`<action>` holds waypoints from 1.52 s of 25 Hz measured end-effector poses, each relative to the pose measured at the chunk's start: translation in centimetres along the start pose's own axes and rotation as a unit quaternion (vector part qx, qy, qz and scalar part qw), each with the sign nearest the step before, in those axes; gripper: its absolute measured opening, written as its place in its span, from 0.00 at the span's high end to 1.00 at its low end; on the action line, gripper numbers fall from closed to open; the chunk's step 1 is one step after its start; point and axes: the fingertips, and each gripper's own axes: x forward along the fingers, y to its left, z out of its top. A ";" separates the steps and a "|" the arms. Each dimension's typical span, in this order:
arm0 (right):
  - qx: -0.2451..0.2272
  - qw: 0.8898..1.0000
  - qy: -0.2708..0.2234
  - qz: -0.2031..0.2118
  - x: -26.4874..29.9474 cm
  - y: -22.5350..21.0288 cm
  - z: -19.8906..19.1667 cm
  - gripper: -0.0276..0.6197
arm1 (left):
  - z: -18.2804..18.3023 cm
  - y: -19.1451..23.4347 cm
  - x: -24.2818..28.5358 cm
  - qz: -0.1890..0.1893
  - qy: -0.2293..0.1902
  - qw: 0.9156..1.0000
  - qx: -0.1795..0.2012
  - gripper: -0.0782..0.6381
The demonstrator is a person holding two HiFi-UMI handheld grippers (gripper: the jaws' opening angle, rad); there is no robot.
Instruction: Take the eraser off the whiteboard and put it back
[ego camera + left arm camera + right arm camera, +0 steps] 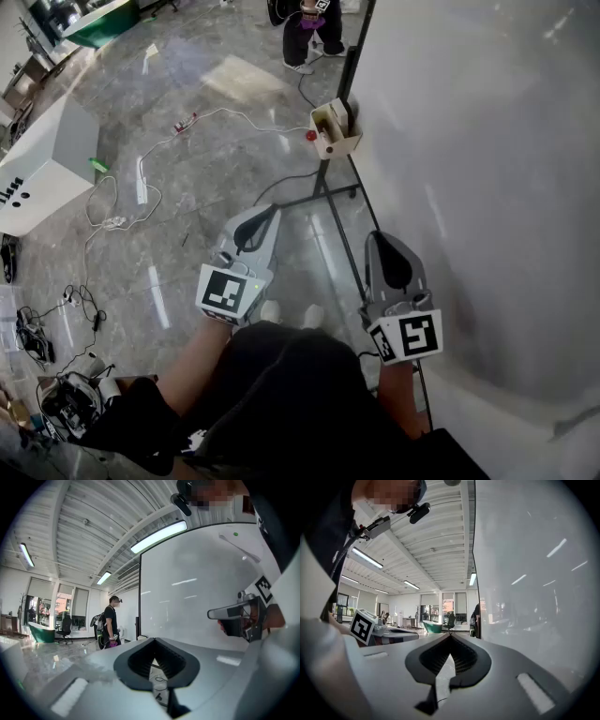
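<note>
Currently the left gripper (270,212) and right gripper (380,237) point level beside the whiteboard (487,169), both jaws closed on nothing; whether the dark item (345,116) in the small box (330,141) at the board's edge is the eraser I cannot tell

We stand on a glossy marble floor (187,169) strewn with cables (114,222), a white cabinet (47,159) at left. Strip lights (159,536) cross the ribbed ceiling (93,517). Far windows (65,604) back a green tub (41,632) and chair (64,626).
</note>
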 end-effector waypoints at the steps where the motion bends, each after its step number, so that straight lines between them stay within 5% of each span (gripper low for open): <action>1: 0.000 1.000 0.000 0.000 0.1 -0.1 -0.1 0.94 | -0.1 0.1 0.1 0.000 0.000 1.000 -0.001 0.88; 38: 0.035 0.998 0.030 -0.048 3.9 4.9 -3.0 0.94 | -2.1 7.1 -1.1 -0.057 -0.007 0.998 -0.007 0.88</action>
